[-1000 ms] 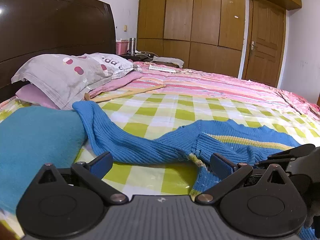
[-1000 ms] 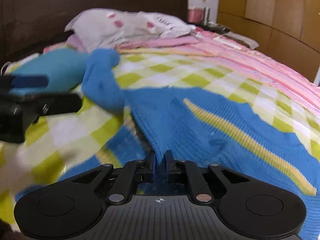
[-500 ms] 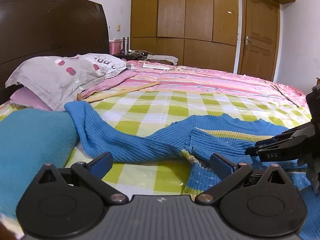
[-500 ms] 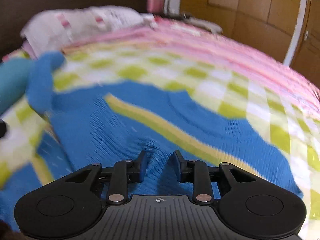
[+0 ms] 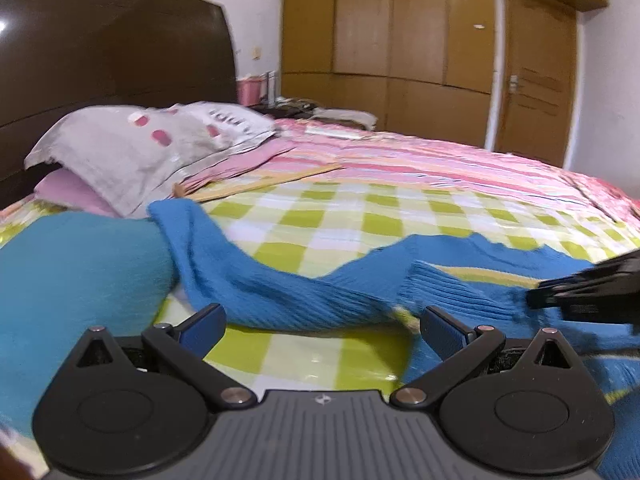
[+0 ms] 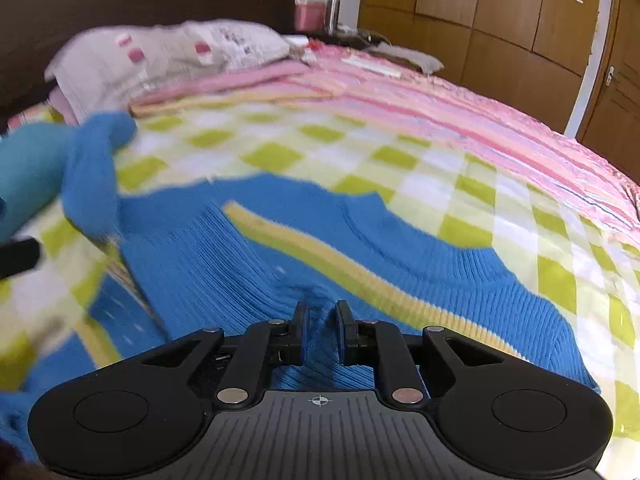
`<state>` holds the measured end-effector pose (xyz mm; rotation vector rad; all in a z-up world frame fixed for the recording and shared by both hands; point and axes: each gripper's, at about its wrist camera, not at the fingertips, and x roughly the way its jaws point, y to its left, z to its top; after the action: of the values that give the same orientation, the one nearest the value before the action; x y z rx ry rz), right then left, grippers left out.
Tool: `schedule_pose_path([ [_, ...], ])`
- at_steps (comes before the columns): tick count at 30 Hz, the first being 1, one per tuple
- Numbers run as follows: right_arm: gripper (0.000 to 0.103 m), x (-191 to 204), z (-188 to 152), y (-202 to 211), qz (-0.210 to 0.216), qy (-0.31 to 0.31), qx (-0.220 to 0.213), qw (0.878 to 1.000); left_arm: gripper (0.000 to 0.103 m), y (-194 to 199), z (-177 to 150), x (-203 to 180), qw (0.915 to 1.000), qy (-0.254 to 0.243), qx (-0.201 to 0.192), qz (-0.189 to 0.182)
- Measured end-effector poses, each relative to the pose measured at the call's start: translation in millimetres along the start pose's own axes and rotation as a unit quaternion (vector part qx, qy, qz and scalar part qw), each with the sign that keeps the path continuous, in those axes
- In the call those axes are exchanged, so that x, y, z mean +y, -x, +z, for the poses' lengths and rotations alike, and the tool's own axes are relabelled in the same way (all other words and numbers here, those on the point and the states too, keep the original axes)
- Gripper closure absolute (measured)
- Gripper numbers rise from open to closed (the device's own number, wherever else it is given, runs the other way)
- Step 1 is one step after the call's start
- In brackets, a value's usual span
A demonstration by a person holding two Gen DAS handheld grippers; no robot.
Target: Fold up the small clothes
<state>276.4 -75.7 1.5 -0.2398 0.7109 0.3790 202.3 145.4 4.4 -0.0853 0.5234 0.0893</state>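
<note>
Pinching a ridge of the blue ribbed sweater (image 6: 248,264) low in the frame, your right hand-held gripper (image 6: 319,320) has just been closing on the knit. Grip firmly before folding. The sweater lies on the checked bedsheet (image 6: 280,156). Your left hand-held gripper (image 5: 320,326) gapes wide, empty; use it on the sleeve (image 5: 224,264).

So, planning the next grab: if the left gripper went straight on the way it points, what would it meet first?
Probably the blue sweater, its sleeve lying across the path of the open left gripper; depth is unclear.
</note>
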Motion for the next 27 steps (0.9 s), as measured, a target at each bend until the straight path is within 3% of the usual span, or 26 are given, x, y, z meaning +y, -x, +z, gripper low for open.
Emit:
schedule_pose_path([
  [5,0.087,17.5,16.7,19.3,0.046,0.009,-0.032,0.998,0.0,-9.2,9.5,20.2,0.9982,0.055,0.011,0.021],
  [9,0.087,39.2,43.1,12.4,0.09,0.013,-0.037,0.995,0.0,-19.2,12.7,26.0,0.9968,0.059,0.014,0.053],
  [15,0.087,76.7,83.1,-17.9,0.138,0.034,-0.024,0.989,0.002,-30.3,13.5,43.9,0.995,0.074,0.014,0.067],
  [18,0.082,97.4,108.8,-39.2,0.162,0.038,-0.015,0.986,0.002,-30.5,11.0,56.7,0.9937,0.089,0.013,0.067],
  [27,0.069,163.8,173.3,-109.4,0.222,0.028,0.011,0.975,0.003,-31.6,5.7,64.7,0.9953,0.056,-0.005,0.079],
])
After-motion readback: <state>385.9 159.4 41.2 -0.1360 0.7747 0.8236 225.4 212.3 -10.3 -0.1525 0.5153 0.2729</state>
